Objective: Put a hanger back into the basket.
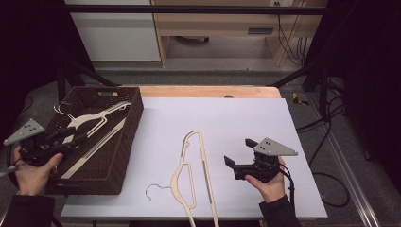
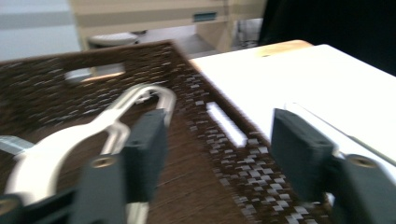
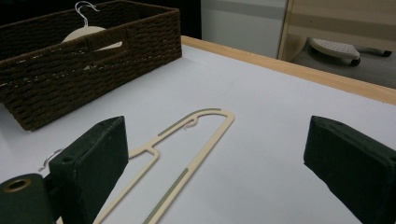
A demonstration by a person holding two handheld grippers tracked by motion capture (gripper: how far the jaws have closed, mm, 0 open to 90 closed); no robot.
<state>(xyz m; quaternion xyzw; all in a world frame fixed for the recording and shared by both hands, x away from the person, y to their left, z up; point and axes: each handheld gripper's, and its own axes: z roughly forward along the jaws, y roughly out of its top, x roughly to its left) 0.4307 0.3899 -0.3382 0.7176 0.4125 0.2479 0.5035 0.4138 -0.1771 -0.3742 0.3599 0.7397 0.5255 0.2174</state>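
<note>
A dark brown woven basket stands at the table's left with a cream hanger lying inside it. My left gripper hovers open over the basket's near left part, pointing right. In the left gripper view its jaws straddle the basket's wall, with the hanger behind the left jaw. A second cream hanger with a metal hook lies flat on the white tabletop. My right gripper is held open just right of it, empty. The right gripper view looks between its jaws at that hanger.
The white sheet covers the table, with a wooden edge at the back. Cables hang off the right side. Black frame struts rise behind. The basket lies far left in the right gripper view.
</note>
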